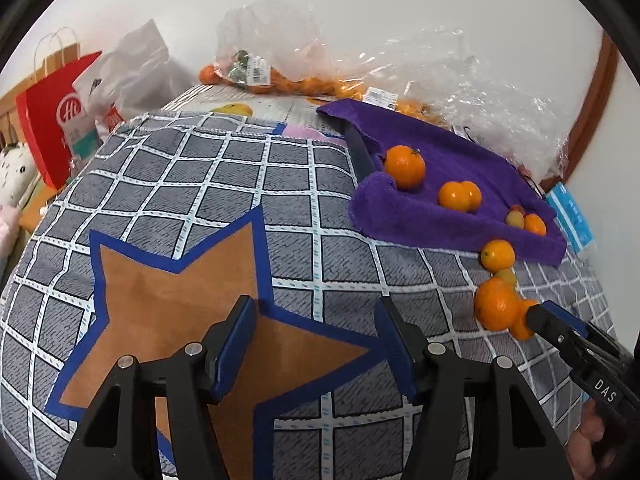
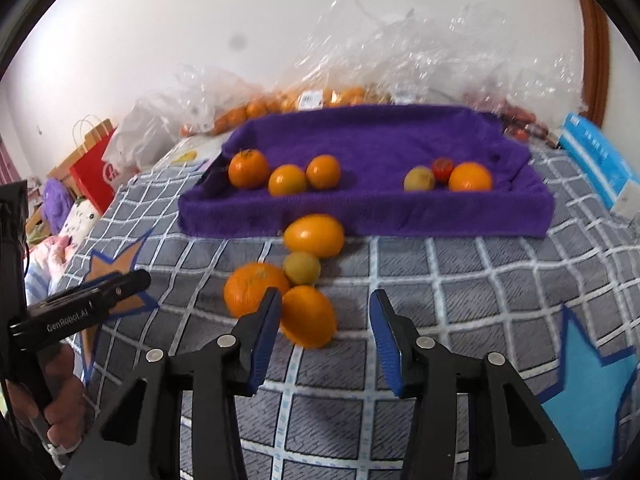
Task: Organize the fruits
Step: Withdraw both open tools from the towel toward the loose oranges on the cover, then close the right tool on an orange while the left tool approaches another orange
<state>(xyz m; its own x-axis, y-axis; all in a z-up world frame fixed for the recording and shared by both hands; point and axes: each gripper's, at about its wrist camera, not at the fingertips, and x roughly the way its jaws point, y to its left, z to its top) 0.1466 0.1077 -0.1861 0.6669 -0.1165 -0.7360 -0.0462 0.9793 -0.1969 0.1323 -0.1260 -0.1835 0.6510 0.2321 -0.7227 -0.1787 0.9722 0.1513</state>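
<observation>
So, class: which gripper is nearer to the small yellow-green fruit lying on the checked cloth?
Right. The right gripper sits just in front of the yellow-green fruit, with an orange fruit between its open fingers. The left gripper hovers off to the side over the brown star patch.

Left gripper (image 1: pixel 316 344) fingers apart over orange star patch (image 1: pixel 168 304), oranges on purple towel (image 1: pixel 460 176)
</observation>
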